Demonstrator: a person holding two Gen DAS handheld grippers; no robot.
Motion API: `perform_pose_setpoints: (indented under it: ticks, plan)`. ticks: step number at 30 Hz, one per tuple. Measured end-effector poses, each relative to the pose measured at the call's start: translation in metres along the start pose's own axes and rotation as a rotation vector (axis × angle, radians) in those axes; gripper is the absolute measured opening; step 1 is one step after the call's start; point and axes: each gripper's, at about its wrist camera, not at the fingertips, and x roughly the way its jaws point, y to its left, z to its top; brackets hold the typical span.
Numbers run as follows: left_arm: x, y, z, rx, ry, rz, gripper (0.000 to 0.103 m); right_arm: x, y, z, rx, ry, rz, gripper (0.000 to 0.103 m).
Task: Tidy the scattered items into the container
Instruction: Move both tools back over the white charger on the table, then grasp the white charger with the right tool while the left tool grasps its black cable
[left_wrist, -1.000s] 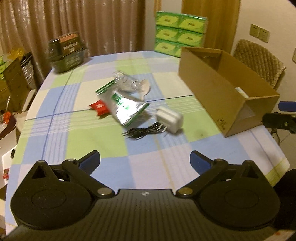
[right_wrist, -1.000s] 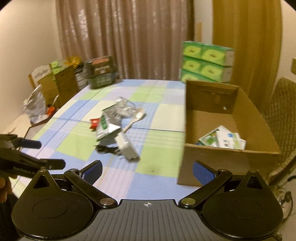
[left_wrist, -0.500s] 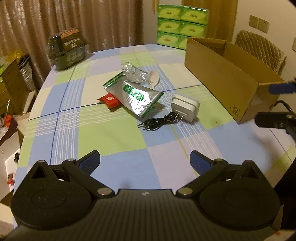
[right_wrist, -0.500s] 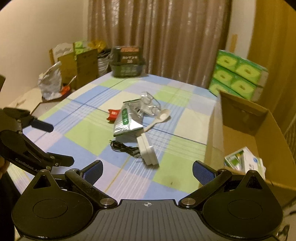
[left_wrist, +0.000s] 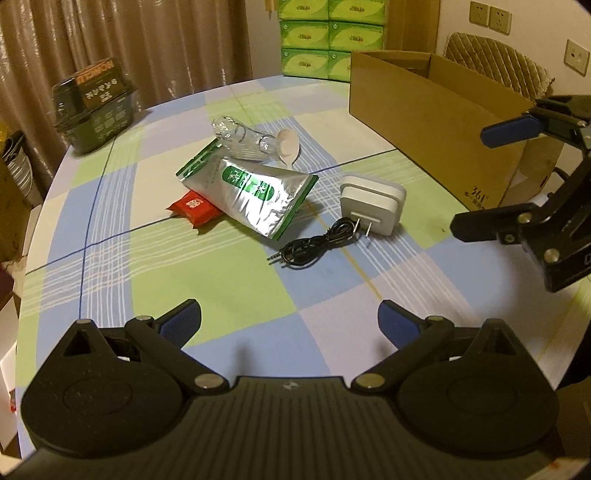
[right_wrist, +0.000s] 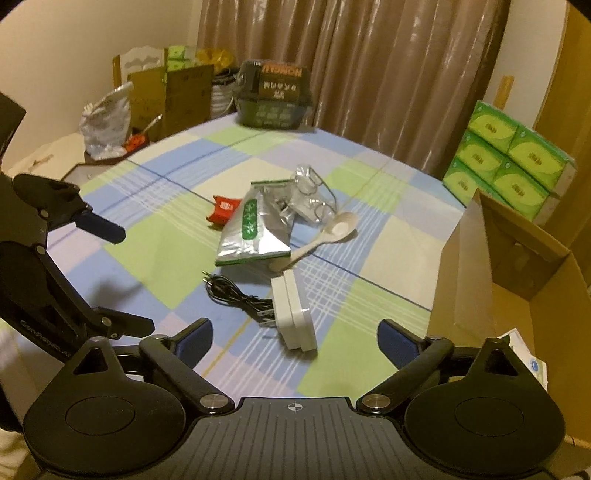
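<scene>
Checked counter (left_wrist: 110, 206), clutter heaped mid-cloth beside cardboard box (left_wrist: 424, 107): both tongs wide and empty, right tongs (right_wrist: 293, 338) just narrowing over white charger (right_wrist: 293, 314), left tongs (left_wrist: 290, 319) short of it; next, grasp, then box.

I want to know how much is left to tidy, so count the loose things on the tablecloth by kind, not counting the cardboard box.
Packets: 2, silver pouch and red packet
Clear plastic wrapper: 1
White spoon: 1
White charger: 1
Black cable: 1
Total: 6
</scene>
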Motion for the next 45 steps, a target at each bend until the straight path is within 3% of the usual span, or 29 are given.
perform_pose_setpoints:
  ticks: [8, 23, 45]
  plan:
    - [0.028, -0.001, 0.011, 0.081, 0.015, -0.047, 0.093, 0.026, -0.002, 0.005, -0.048, 0.028, 0.016, 0.075]
    - [0.059, -0.004, 0.021, 0.15, 0.02, -0.083, 0.087, 0.059, 0.0, 0.014, -0.103, 0.056, 0.032, 0.063]
    - [0.067, -0.008, 0.024, 0.264, 0.005, -0.111, 0.07, 0.082, -0.005, 0.015, -0.109, 0.109, 0.071, 0.038]
